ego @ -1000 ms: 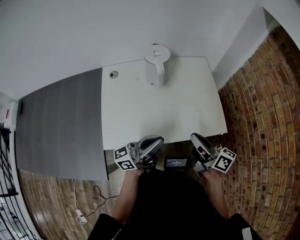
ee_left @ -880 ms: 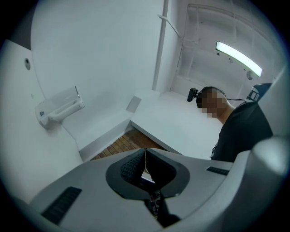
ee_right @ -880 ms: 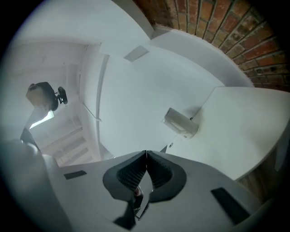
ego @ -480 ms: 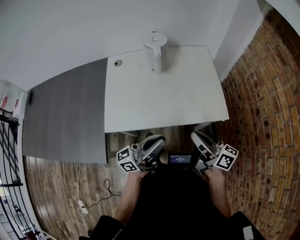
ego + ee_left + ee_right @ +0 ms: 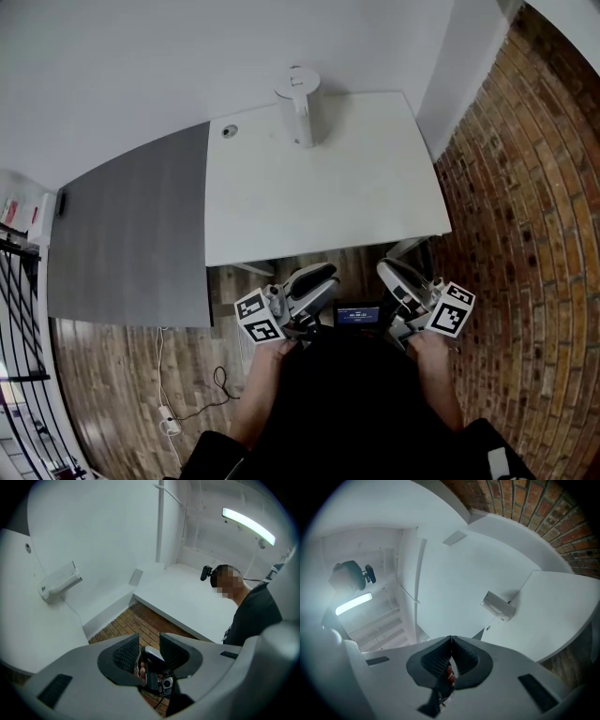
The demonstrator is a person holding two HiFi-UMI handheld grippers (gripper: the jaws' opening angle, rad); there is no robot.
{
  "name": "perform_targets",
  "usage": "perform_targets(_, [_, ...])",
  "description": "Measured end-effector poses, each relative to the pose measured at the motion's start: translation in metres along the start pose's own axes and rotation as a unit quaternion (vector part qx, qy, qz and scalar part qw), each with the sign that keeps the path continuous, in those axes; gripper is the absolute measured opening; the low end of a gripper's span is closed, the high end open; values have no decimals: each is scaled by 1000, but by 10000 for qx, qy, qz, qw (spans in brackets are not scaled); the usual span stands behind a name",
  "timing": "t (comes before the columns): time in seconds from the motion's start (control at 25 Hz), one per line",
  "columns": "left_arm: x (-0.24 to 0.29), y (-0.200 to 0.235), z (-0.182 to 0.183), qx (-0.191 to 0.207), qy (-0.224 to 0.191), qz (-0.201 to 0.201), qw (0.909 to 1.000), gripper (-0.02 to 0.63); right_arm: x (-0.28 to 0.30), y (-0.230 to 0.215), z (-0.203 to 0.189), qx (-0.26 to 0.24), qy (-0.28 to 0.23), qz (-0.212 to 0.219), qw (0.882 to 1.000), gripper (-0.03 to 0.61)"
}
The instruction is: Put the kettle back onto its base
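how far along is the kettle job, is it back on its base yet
Looks done: the kettle stands upright at the far edge of the white table, though a base under it cannot be made out from here. In hand: nothing. The left gripper has its jaws opening with nothing between them; the right gripper is shut and empty. Both are near the person's body. Left: at most, checking the seating.
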State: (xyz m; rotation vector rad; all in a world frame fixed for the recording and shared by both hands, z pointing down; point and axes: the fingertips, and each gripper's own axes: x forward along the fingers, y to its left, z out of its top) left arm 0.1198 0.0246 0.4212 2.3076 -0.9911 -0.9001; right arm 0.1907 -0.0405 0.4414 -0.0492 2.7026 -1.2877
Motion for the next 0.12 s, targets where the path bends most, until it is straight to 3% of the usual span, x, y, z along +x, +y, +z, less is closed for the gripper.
perform_targets(0.12, [5, 3, -5, -79, 84, 92, 9999, 167, 1, 0, 3, -9, 23, 67, 10000, 17])
